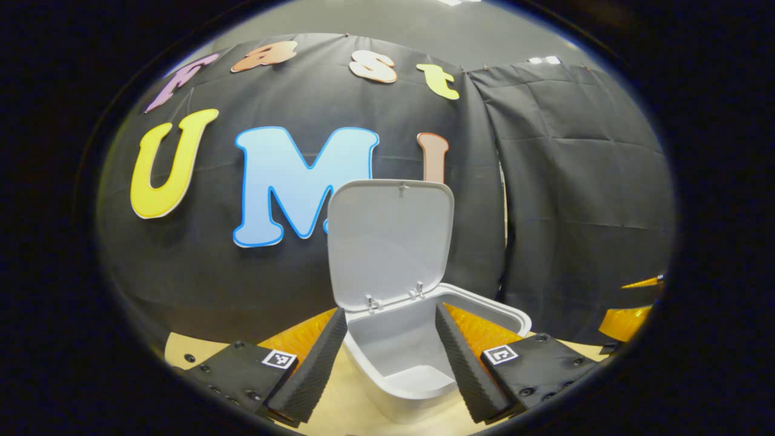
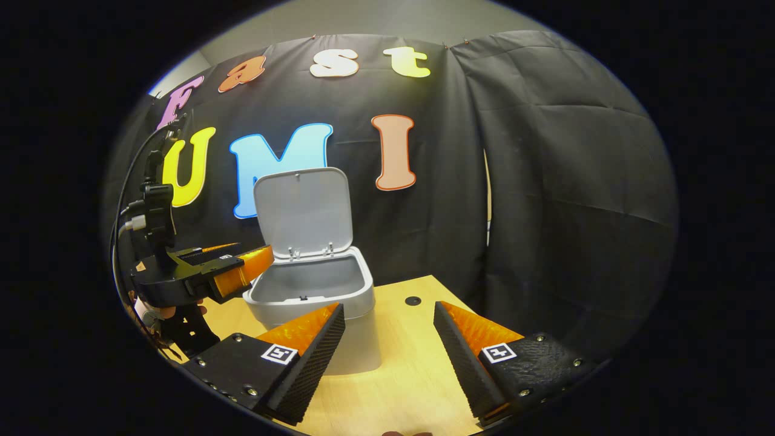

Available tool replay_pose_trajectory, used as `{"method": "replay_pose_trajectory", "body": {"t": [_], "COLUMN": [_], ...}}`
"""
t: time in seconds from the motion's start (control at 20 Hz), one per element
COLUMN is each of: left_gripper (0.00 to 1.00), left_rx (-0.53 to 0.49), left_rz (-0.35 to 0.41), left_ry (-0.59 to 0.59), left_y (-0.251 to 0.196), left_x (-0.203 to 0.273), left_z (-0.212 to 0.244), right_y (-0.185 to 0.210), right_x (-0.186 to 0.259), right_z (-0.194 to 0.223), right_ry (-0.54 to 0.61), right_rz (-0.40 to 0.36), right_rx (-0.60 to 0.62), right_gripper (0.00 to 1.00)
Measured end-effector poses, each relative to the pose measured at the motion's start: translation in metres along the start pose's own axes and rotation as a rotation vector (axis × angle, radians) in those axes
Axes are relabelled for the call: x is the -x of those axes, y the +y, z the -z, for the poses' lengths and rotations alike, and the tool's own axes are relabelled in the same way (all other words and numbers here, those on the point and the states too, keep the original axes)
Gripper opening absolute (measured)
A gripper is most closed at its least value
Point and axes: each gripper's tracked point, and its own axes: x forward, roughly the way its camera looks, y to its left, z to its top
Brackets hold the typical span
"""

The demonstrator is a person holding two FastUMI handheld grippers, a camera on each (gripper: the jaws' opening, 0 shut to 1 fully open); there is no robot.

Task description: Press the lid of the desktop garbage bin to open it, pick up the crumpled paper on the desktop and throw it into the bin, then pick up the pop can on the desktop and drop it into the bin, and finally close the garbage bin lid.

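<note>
Left gripper (image 1: 390, 363): seen at the bottom of the left gripper view, its two fingers spread wide apart with nothing held between them; the open mouth of the bin is framed in the gap.
Left gripper from afar (image 2: 242, 275): seen in the right gripper view at about 9 o'clock, held level just beside the bin's left wall; from this side it cannot be told how far its fingers stand apart. A hand (image 2: 160, 312) is glimpsed beneath it, and a cable (image 2: 124, 200) is looped up behind it.
Right gripper (image 2: 389, 357): seen at the bottom of the right gripper view, fingers spread wide and empty, above the table; the bin lies ahead at about 11 o'clock, partly covered by the left finger.
Bin (image 1: 412, 357): pale grey, standing upright on the table; no paper or can is visible in the part of its inside that can be seen.
Lid (image 1: 390, 239): swung fully up on two hinges at the back rim, standing near upright against the booth wall.
Table (image 2: 412, 363): light wood, with a small dark round hole (image 2: 413, 300) at about 12 o'clock from the right gripper, to the right of the bin.
Writing and labels: small square black-and-white marker tags (image 1: 279, 358) are fixed on top of each finger mount; no brand or readable label is seen on the bin.
</note>
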Motion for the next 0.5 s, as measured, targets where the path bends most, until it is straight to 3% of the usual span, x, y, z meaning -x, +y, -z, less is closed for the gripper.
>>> {"method": "replay_pose_trajectory", "body": {"t": [0.1,0.35,0.4,0.5], "left_gripper": [0.99,0.94,0.99,0.99], "left_rx": [-0.003,0.003,0.006,0.009], "left_rz": [-0.041,-0.163,-0.183,-0.222], "left_ry": [0.004,0.013,0.014,0.015], "left_y": [0.021,0.076,0.084,0.101], "left_x": [0.012,0.049,0.057,0.072], "left_z": [0.002,0.006,0.007,0.006], "right_y": [0.020,0.086,0.096,0.114], "right_x": [-0.003,-0.006,-0.005,-0.004], "right_z": [0.008,0.042,0.048,0.061], "right_ry": [0.020,0.088,0.101,0.126], "right_rz": [-0.049,-0.218,-0.244,-0.293], "right_rx": [0.009,0.055,0.067,0.088], "right_gripper": [0.95,0.95,0.95,0.95]}}
